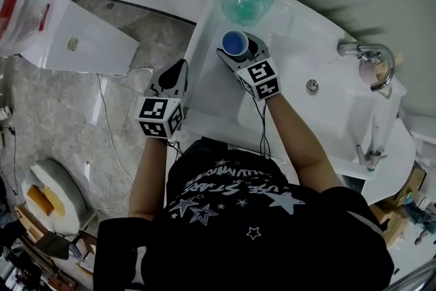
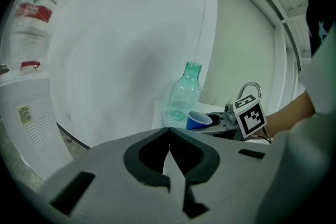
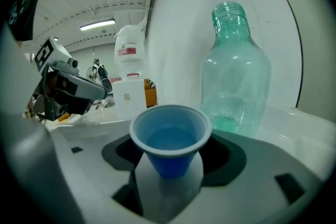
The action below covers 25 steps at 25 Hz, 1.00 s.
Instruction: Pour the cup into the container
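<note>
Straddling the blue cup (image 3: 170, 136) with the right gripper (image 1: 237, 48), jaws parted wide, not clamping; mouth facing up, long axis vertical, near the green bottle (image 3: 235, 76); holding the left gripper (image 2: 169, 136) shut, empty.

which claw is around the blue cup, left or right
The right claw: the blue cup stands between its jaws, beside the green bottle. The left claw is shut on nothing.
</note>
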Each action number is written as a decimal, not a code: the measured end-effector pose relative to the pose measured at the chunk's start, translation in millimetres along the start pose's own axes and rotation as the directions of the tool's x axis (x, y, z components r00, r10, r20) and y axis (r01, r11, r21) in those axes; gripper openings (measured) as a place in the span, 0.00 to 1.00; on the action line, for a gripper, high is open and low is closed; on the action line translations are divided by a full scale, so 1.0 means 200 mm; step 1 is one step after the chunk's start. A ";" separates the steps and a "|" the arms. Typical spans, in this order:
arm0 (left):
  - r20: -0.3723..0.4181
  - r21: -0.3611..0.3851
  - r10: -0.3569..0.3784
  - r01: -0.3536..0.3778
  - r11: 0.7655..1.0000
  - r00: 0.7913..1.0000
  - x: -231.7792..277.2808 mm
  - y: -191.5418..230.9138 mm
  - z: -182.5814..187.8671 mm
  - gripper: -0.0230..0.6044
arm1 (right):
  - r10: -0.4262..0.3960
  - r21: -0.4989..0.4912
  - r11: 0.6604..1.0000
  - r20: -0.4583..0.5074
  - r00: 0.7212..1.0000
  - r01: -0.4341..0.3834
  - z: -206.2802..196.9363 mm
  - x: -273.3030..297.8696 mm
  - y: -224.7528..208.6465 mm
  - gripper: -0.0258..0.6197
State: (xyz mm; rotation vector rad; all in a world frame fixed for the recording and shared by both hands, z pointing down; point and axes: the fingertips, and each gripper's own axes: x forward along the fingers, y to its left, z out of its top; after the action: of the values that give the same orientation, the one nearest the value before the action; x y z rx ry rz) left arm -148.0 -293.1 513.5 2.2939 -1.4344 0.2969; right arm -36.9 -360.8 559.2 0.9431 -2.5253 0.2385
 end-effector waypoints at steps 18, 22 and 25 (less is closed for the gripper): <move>0.050 0.038 -0.061 0.060 0.998 0.997 0.05 -0.08 0.17 0.05 | -0.001 0.037 0.999 0.038 0.999 0.000 0.25 -0.26 -0.07 0.50; 0.070 0.068 -0.093 0.088 0.994 0.993 0.06 -0.13 0.27 0.05 | -0.029 0.040 0.999 0.050 0.998 0.027 0.37 -0.36 -0.12 0.50; 0.080 0.076 -0.111 0.105 0.992 0.991 0.07 -0.16 0.33 0.05 | -0.054 0.042 0.998 0.057 0.997 0.051 0.46 -0.44 -0.18 0.50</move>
State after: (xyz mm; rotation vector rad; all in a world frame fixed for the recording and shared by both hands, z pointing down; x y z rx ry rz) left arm -115.5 -321.9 453.1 2.4585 -1.3535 0.2250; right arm 15.5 -364.5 438.1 1.0453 -2.5535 0.2503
